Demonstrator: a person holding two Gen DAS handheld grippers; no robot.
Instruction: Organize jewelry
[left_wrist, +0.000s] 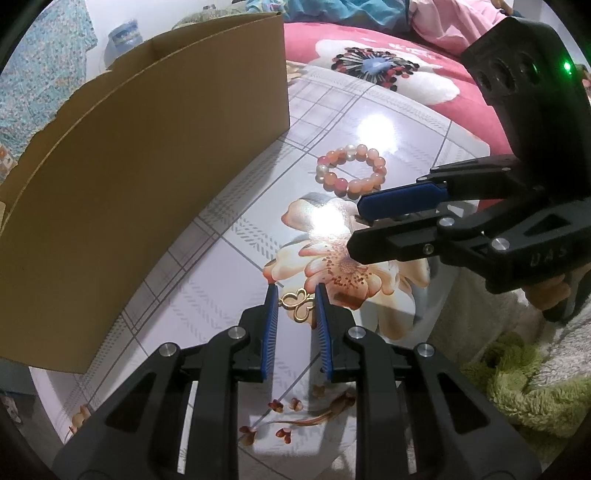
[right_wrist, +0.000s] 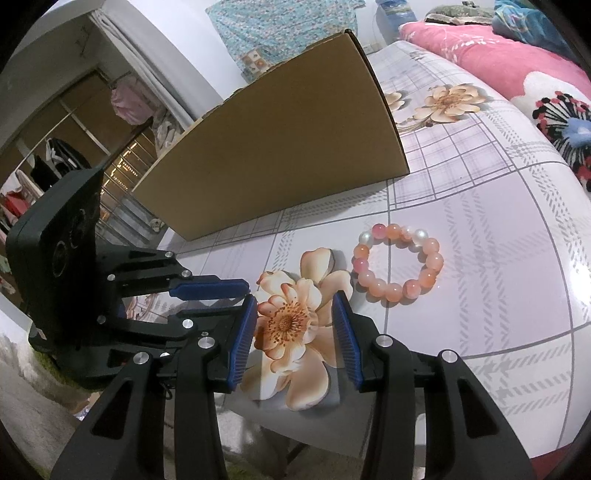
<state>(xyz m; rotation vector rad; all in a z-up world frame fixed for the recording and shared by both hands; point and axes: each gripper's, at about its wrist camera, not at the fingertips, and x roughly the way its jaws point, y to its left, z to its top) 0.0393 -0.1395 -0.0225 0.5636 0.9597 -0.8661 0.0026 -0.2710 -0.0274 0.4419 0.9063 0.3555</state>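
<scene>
1. My left claw (left_wrist: 295, 295) points down at the counter (left_wrist: 229, 258), its blue pads narrowed around a small gold butterfly pendant (left_wrist: 296, 304) that lies flat on the glossy floral cloth. The right pad appears to meet the pendant's edge; I cannot tell whether the left pad touches it.
2. The pendant sits between the fingertips, not lifted, just beside the printed orange flower (left_wrist: 340, 273).
3. My right claw (right_wrist: 294, 308) hovers partly open over that same printed flower (right_wrist: 286, 325), with nothing between its pads.
4. A bracelet of pink, peach and pearl-white beads (right_wrist: 397, 264) lies in a ring on the counter, beyond and to the right of my right claw and apart from it. In the left wrist view the bracelet (left_wrist: 351, 168) sits just past the right claw's upper finger.
5. A brown cardboard box (right_wrist: 280, 144) stands open-topped on the counter's far left, well apart from both pieces of jewelry.
6. A pink floral blanket (right_wrist: 517, 66) lies beyond the counter.
</scene>
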